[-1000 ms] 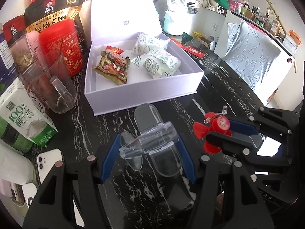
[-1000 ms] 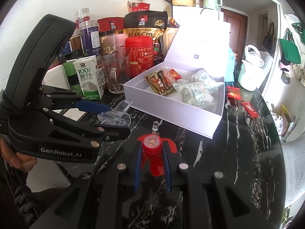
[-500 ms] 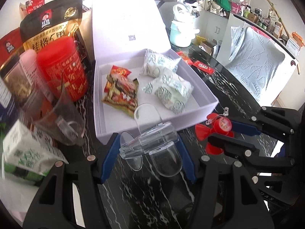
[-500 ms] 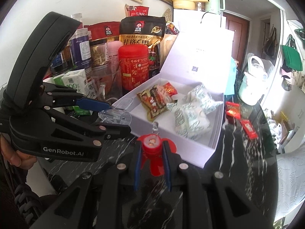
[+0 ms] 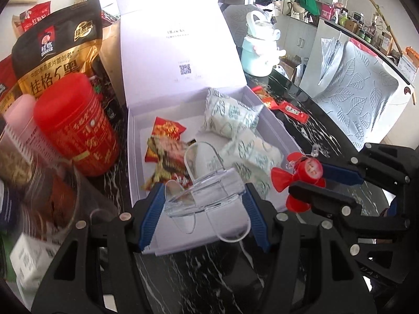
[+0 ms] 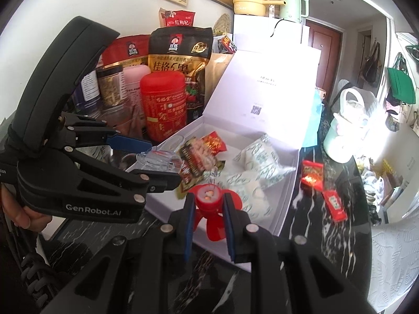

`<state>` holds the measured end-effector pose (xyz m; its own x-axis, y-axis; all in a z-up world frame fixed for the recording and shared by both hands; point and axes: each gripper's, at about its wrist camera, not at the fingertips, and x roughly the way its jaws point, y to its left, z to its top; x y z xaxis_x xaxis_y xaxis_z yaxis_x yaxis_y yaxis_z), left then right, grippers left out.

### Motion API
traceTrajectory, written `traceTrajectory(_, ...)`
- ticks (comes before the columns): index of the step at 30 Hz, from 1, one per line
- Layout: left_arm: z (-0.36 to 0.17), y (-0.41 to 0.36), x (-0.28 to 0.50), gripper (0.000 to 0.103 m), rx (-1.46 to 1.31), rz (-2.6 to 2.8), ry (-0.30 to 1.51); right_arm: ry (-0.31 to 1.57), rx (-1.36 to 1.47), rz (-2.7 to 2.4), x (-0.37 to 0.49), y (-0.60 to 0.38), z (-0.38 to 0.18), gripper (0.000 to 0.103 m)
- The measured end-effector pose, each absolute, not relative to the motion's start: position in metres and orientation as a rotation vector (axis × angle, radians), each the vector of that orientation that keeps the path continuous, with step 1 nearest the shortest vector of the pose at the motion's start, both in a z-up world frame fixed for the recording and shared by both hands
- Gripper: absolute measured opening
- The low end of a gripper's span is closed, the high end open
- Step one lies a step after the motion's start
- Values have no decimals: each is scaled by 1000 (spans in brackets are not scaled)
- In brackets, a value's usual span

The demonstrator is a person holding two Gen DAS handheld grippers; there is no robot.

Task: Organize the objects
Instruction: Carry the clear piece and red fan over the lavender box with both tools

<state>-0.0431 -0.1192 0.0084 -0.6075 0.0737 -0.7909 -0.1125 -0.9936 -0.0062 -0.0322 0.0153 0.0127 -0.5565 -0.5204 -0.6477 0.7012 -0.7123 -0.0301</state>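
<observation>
Left claw [image 5: 203,204]: clamped on clear plastic clip [image 5: 201,193], held above white gift box [image 5: 277,128] front edge, seemingly for deposit. Right claw [image 6: 208,209]: clamped on red toy fan [image 6: 209,204], alongside, likely same destination.

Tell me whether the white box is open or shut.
Open: the white box has its lid standing upright behind it, with snack packets visible inside.

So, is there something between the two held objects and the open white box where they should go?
Nothing visible blocks them. The clear plastic piece and red toy hang at the white box near edge; its lid stands open.
</observation>
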Motion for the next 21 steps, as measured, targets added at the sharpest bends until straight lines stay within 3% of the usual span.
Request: traceTrajectory(21, -4, -121, -123, 59, -1372, 2733, 132, 391, 794, -2234, -111, 2, 10, 20)
